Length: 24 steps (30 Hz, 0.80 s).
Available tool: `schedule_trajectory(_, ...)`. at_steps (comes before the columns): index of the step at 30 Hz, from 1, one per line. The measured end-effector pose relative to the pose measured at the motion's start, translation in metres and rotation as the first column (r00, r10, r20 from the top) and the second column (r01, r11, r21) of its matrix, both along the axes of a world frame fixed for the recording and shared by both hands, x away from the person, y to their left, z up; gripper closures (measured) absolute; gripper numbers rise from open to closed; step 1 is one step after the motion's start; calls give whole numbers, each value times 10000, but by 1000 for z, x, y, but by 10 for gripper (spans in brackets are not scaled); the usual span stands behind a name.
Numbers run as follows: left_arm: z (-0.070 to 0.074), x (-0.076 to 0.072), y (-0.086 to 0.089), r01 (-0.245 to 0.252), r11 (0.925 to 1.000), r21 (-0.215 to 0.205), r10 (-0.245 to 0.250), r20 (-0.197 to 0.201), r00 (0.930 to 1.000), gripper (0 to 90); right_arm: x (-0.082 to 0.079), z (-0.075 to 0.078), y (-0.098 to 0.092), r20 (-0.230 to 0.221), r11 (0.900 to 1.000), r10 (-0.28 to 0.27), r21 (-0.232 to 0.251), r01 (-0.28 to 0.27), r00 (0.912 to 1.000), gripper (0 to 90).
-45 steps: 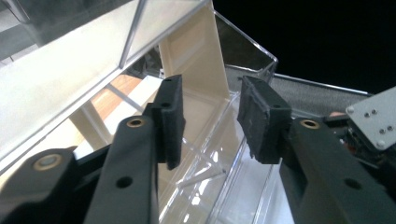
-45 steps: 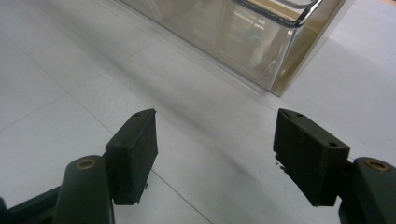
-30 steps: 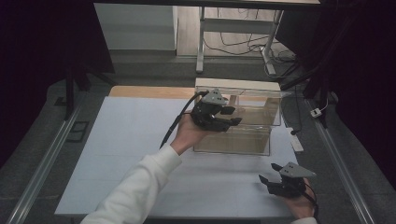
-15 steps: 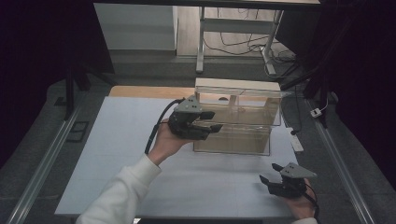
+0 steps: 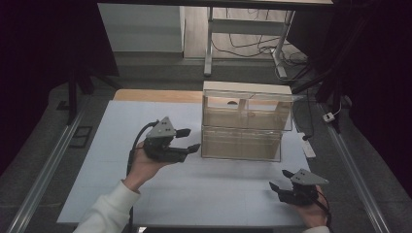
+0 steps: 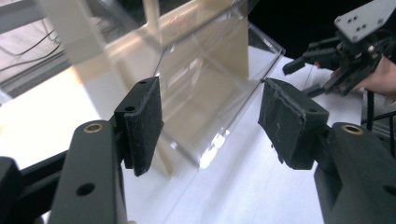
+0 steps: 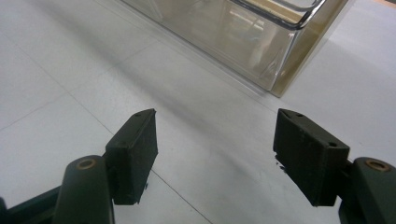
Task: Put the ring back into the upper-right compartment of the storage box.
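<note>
A clear two-tier plastic box (image 5: pixel 243 127) stands at the back middle of the white table top (image 5: pixel 111 189). My left gripper (image 5: pixel 193 139) hovers just left of the box's lower tier, pointing at it, a small gap apart. Its jaws have just been opening and nothing is between them. In the left gripper view the box's clear corner (image 6: pixel 205 79) lies beyond the open left gripper (image 6: pixel 212 123). My right gripper (image 5: pixel 278 178) rests low at the front right, open and empty. In the right gripper view the right gripper (image 7: pixel 215 149) is open over bare table, the box (image 7: pixel 252 37) ahead.
A wooden strip (image 5: pixel 155 95) runs along the table's back edge. Metal rails (image 5: pixel 43 170) flank both sides. A small white item (image 5: pixel 309 149) lies right of the box. Behind the table are a white cabinet (image 5: pixel 141 29) and a frame leg with cables (image 5: pixel 209 53).
My left gripper has come away from the box's upper tier, moving left and down toward the table, and its jaws stand wider. The right gripper has stayed put.
</note>
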<state>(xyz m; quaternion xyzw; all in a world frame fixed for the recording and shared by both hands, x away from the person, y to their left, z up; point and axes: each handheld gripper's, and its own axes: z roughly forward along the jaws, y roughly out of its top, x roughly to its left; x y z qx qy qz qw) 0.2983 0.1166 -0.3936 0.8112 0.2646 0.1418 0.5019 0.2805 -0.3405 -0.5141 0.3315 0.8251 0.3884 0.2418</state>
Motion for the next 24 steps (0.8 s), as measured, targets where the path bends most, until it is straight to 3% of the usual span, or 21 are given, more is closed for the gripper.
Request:
schedule_trajectory(9, -36, -24, 44, -827, 9964, 186, 833, -350, 9959, 368, 0, -1, 1, 40, 10000, 31, -19, -31, 10000, 304)
schedule_trajectory(20, -83, -43, 85, -1883, 9783, 858, 1953, -811, 9774, 350, -2, 1, 2, 144, 10000, 78, -16, -78, 9999, 305)
schedule_trajectory(24, -95, -48, 98, -2147, 9730, 842, 2227, -1012, 9696, 342, -2, 1, 1, 195, 10000, 84, 48, -85, 9998, 305)
